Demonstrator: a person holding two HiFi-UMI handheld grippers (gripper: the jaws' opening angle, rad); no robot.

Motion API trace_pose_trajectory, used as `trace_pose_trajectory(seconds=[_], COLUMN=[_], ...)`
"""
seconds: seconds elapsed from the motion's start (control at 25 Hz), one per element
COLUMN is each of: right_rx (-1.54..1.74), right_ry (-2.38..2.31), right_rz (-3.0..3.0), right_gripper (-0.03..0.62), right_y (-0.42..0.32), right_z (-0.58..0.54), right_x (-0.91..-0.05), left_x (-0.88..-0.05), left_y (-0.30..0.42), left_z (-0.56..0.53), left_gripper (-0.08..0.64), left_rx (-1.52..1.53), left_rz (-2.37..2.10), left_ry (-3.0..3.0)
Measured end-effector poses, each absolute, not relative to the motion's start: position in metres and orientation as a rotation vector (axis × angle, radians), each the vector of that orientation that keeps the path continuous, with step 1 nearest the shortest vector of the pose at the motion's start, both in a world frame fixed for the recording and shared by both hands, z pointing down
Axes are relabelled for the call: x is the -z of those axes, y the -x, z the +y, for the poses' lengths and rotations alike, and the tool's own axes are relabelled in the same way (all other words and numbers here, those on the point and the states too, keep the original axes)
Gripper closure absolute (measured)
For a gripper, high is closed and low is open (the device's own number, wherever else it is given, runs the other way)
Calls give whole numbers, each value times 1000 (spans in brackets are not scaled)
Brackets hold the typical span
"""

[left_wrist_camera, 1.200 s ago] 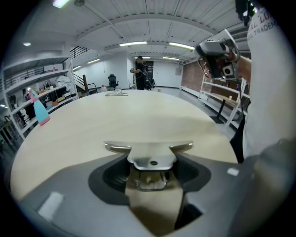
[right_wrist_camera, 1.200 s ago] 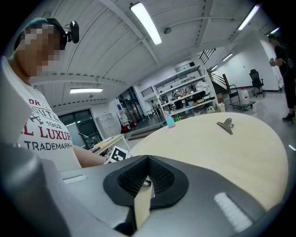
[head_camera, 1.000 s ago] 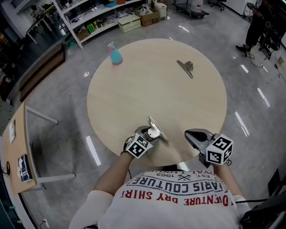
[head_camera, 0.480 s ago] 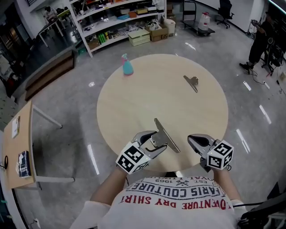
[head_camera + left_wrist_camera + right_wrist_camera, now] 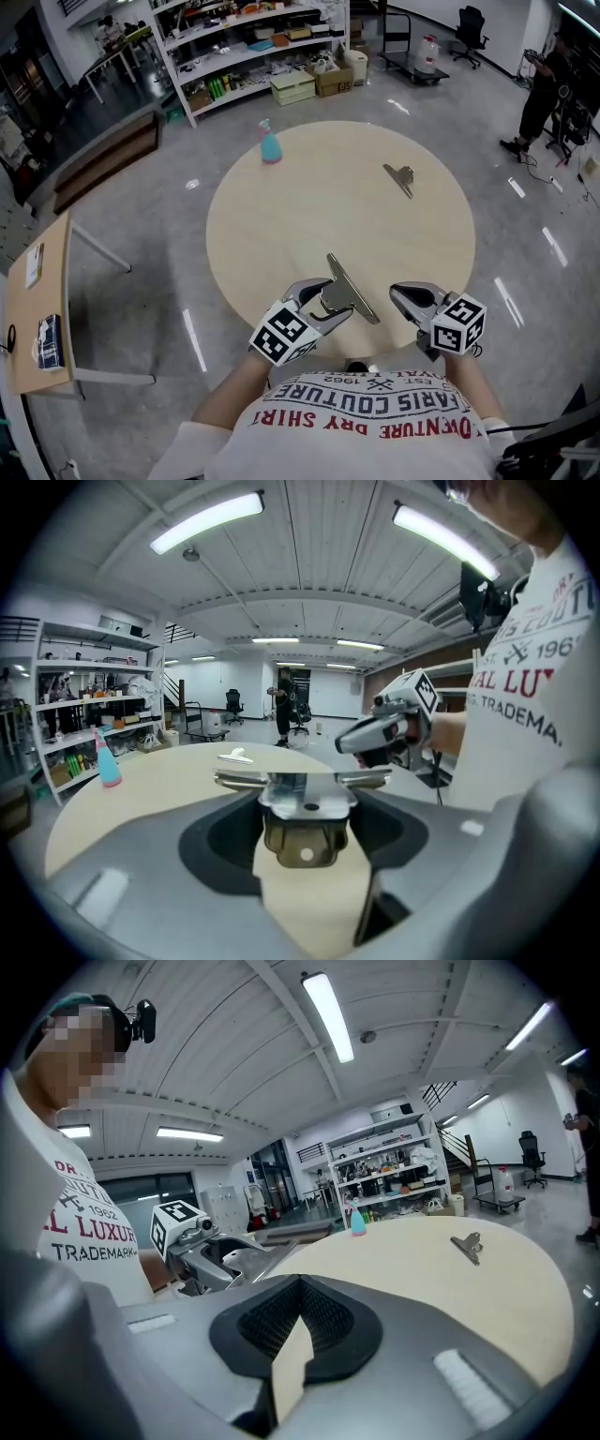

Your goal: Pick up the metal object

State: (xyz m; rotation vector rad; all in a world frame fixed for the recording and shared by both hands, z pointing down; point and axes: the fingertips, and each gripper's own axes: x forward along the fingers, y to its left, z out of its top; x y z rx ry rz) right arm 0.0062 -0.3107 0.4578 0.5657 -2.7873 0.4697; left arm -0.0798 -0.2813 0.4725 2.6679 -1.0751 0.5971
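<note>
Now that metal clip [image 5: 352,290] has risen off table [image 5: 281,216], pinched in left gripper [image 5: 319,302], pickup looks done; right gripper [image 5: 405,296] pressed together.

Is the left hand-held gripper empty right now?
No: the left hand-held gripper grips a silver metal bulldog clip between its jaws in the left gripper view.

A blue spray bottle [image 5: 270,147] stands upright near the far left edge of the round worktop [image 5: 281,225]. Past that edge, shelving [image 5: 234,42] carries boxes [image 5: 293,86]; a wooden desk [image 5: 33,291] sits off the left edge.
</note>
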Motion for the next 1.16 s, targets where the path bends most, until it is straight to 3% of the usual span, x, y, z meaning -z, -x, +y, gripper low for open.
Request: trace_pose_trajectory(seconds=[1.16], right_rx=[-419], right_ry=[-540], right_rz=[-2783], right_gripper=[592], right_y=[1], right_z=[-285], right_x=[-454], left_x=[-469], left_y=[81], left_z=[-259], left_gripper=[276], left_rx=[-588], left_rz=[-1086], left_ry=[-2670])
